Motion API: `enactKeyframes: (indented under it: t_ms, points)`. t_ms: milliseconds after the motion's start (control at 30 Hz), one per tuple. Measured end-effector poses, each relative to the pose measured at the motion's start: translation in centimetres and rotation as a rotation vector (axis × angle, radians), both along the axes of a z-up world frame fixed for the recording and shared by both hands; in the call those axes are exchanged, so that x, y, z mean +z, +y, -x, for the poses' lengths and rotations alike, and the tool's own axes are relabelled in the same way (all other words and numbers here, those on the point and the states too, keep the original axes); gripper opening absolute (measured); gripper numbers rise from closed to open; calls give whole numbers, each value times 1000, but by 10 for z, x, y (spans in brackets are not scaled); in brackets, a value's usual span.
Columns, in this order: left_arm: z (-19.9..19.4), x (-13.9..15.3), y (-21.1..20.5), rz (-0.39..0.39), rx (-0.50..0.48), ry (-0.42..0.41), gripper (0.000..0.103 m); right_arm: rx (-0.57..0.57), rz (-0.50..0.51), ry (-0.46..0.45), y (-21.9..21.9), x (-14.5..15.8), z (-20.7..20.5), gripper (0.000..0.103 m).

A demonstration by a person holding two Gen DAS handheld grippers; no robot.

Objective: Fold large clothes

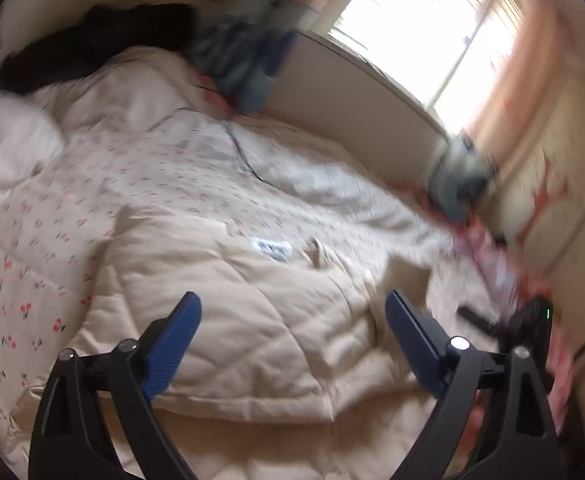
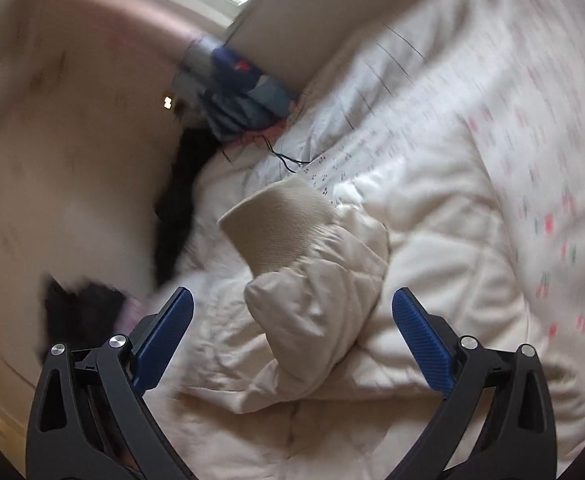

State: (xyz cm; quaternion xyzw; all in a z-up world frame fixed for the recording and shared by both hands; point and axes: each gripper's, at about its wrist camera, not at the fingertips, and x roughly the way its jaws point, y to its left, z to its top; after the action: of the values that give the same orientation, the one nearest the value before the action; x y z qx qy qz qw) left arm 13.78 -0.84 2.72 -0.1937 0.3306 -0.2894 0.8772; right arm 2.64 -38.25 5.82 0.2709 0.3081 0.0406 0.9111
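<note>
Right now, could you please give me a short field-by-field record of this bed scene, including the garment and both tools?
garment: cream quilted jacket, spread on the bed
sleeve: ribbed cuff lying over the jacket body
label: white tag on the jacket, text unreadable
bedding: cherry-print quilt under the jacket
left tool: open, nothing between the fingers
right tool: open, sleeve beneath, not gripped
other clothes: blue-grey pile by the headboard
image quality: motion blur

We saw motion blur smear both views. The blue-grey bundle at the bed's far end stayed unidentifiable, as did the dark heap beside it. The small label on the quilted jacket was unreadable. The sleeve hid the fabric beneath it, and the picture's edge cut off the cherry-print bedding.
</note>
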Motion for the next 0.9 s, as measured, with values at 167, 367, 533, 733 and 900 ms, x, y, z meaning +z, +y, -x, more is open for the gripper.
enactKeyframes:
  t_ms: [167, 367, 533, 733, 900]
  points:
    - [-24, -16, 24, -14, 60, 60, 92, -77, 256, 198, 25, -10, -58, 95]
    - [-43, -45, 21, -67, 92, 221, 92, -257, -218, 96, -35, -52, 1, 74]
    - [-41, -43, 13, -154, 90, 231, 92, -238, -539, -127, -58, -77, 33, 75]
    - [-46, -47, 15, -140, 91, 246, 92, -154, -417, -18, -52, -71, 9, 18]
    - [-33, -23, 39, 50, 140, 126, 93, -5, -257, -297, -34, 8, 10, 16]
